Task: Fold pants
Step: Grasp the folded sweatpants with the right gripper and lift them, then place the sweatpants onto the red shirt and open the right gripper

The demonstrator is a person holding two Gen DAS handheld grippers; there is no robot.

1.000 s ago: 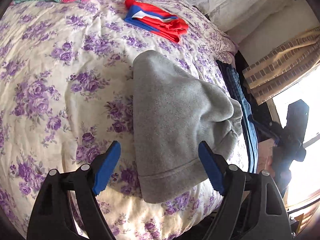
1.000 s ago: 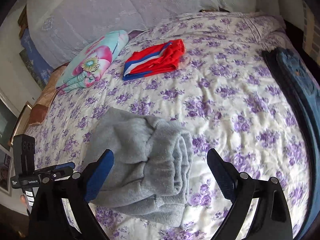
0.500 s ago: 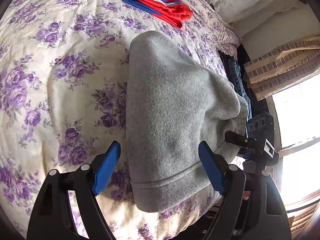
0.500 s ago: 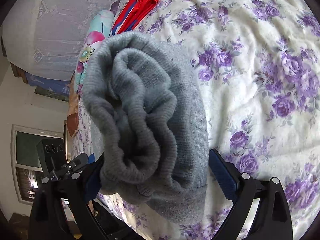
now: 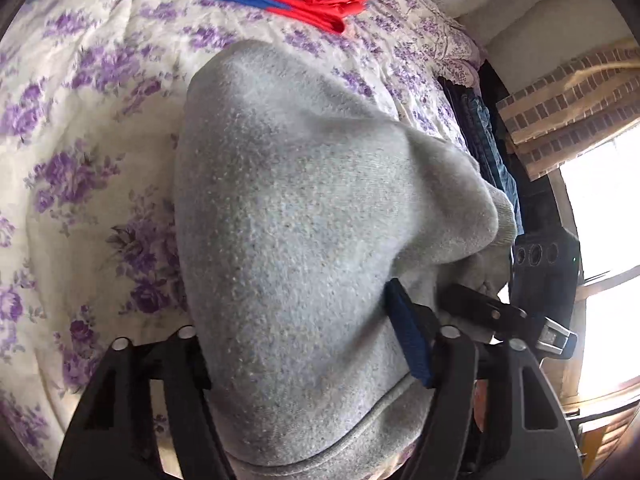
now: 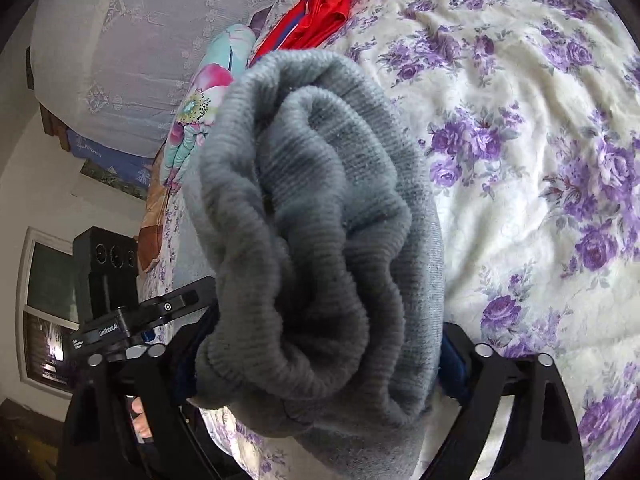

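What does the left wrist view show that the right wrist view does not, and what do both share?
Left wrist only: dark jeans at the bed edge, a brick-pattern curtain and a bright window.

Right wrist only: a flowered pillow and a white lace cover.

Both: the grey pants between the fingers, the red shorts and the purple-flowered bedspread.
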